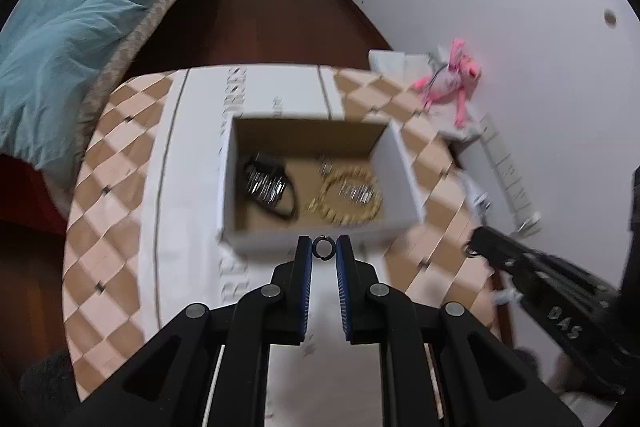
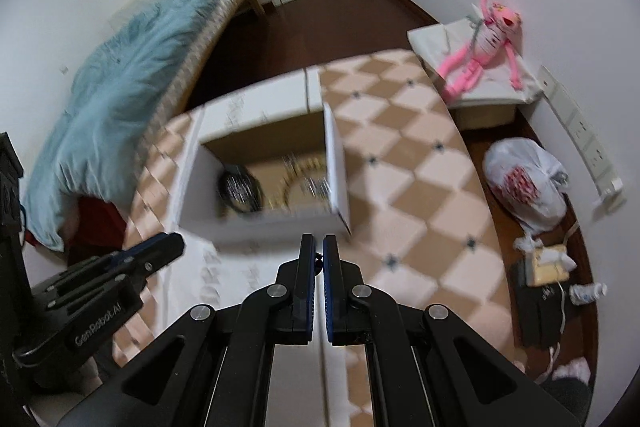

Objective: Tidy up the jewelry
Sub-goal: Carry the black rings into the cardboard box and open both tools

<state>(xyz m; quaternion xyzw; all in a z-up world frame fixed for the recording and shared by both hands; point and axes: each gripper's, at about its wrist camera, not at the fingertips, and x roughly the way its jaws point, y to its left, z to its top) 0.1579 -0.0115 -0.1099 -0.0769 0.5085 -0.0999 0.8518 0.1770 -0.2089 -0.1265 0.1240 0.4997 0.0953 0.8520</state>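
An open white cardboard box (image 1: 316,233) stands on the checkered table (image 1: 112,179). Inside lie a black bracelet (image 1: 272,187) with silver pieces and a gold chain necklace (image 1: 344,199). My left gripper (image 1: 323,247) is shut on a small dark ring (image 1: 323,247), held just before the box's near wall. My right gripper (image 2: 319,254) is nearly closed on a small dark item (image 2: 318,261), too small to identify, near the box's (image 2: 256,223) front right corner. The right gripper also shows in the left wrist view (image 1: 480,247), with a small ring hanging at its tip.
A bed with a blue blanket (image 1: 72,27) lies to the left. A pink plush toy (image 2: 480,47) sits on a white stand at the far right. A plastic bag (image 2: 524,183) and clutter lie on the floor by the wall.
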